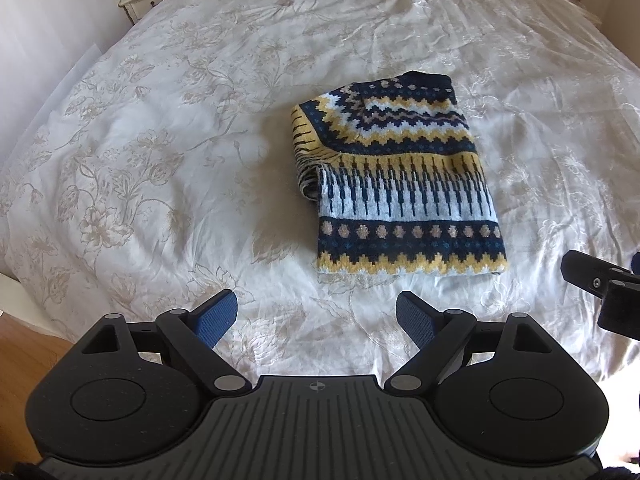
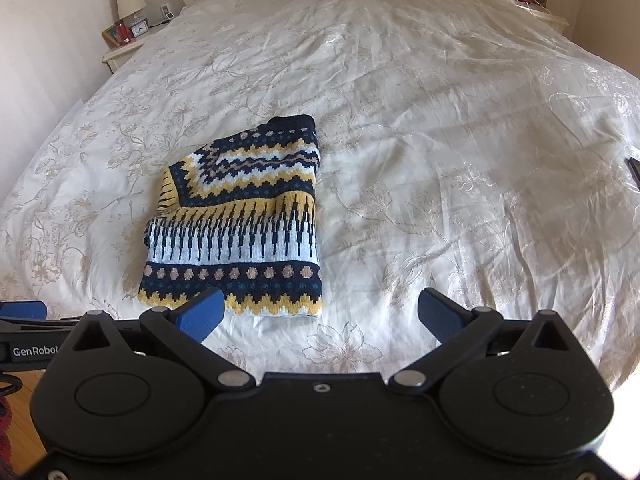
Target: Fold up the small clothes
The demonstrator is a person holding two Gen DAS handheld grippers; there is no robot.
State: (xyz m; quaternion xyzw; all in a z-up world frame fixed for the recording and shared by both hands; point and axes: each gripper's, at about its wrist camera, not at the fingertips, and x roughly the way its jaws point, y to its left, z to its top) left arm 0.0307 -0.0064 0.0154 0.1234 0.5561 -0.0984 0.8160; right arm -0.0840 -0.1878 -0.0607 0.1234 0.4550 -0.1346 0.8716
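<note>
A wide bed (image 1: 160, 160) with a pale floral cover fills both views. The knitted jumper (image 1: 400, 184) lies folded in a compact rectangle just ahead of both grippers' spread, empty jaws. It looks soft, thick and light; its layered edges likely give the firmest hold.

A navy, yellow and pale-blue patterned knit sweater (image 1: 400, 176) is laid folded flat near the bed's foot edge.
</note>
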